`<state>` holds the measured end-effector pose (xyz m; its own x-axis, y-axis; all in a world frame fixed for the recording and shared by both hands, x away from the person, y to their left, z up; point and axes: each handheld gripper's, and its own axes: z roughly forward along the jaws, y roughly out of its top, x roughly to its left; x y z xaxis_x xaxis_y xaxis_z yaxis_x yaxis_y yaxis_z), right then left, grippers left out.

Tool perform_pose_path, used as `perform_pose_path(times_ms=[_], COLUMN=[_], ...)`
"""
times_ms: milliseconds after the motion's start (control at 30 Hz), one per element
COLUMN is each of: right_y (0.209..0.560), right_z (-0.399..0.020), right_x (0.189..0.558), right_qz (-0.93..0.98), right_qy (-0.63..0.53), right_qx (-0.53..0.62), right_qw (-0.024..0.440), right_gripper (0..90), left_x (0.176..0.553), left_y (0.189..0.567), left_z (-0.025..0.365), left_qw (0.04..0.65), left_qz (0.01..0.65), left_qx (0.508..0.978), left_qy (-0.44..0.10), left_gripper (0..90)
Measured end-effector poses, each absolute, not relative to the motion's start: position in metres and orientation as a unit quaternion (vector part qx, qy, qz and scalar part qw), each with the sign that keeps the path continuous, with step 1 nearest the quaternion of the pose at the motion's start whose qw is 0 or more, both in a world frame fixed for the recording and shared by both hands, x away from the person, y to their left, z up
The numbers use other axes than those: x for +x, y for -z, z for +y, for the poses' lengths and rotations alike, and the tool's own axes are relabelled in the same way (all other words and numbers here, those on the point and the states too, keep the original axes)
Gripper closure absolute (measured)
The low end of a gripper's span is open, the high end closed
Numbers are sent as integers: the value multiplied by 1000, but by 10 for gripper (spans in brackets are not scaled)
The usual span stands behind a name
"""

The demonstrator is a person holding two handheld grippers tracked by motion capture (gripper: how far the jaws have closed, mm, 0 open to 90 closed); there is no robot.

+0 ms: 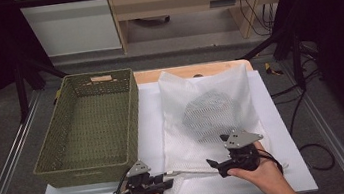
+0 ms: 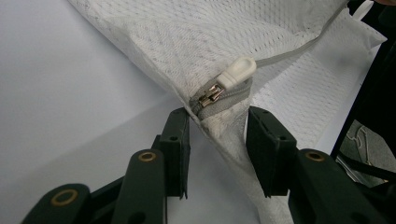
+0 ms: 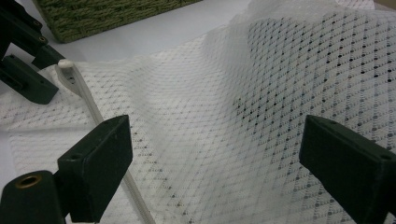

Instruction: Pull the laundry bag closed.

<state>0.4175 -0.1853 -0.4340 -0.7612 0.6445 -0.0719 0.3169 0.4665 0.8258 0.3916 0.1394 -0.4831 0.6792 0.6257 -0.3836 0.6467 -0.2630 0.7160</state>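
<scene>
Working the zipper pull [image 2: 237, 72] at the mesh bag [image 1: 206, 107] corner: left gripper [image 2: 217, 126] half-open, straddling fabric; right gripper [image 3: 215, 140] wide open, holding nothing. Next, pinch the pull.

Mesh bag [image 1: 208, 117]: you saw white netting in a diamond weave, a grey bundle dim inside.
Zipper pull [image 2: 237, 72]: white tab, grey tape.
Basket [image 1: 88, 125]: olive-green woven, at your nine o'clock.
Table [image 1: 289, 162]: plain white.
Gripper jaws: black.
</scene>
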Motion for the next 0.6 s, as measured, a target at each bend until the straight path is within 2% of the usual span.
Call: perform_pose_path(times_ms=[333, 433, 533, 600], right_y=[434, 434, 434, 434], right_z=[-186, -186, -184, -183], right_x=[418, 417, 417, 417], right_qz=[835, 836, 836, 837], right_qy=[-428, -428, -427, -427], right_qx=[288, 288, 287, 285], right_qw=[190, 190, 190, 188], right_gripper=[101, 101, 102, 108], left_x=[392, 392, 392, 392], left_y=[484, 484, 482, 482], left_z=[143, 143, 143, 143], left_qw=[468, 470, 477, 479], left_qz=[402, 401, 401, 402], left_qx=[787, 786, 782, 780], left_qy=[24, 22, 16, 10], left_gripper=[591, 630, 746, 785])
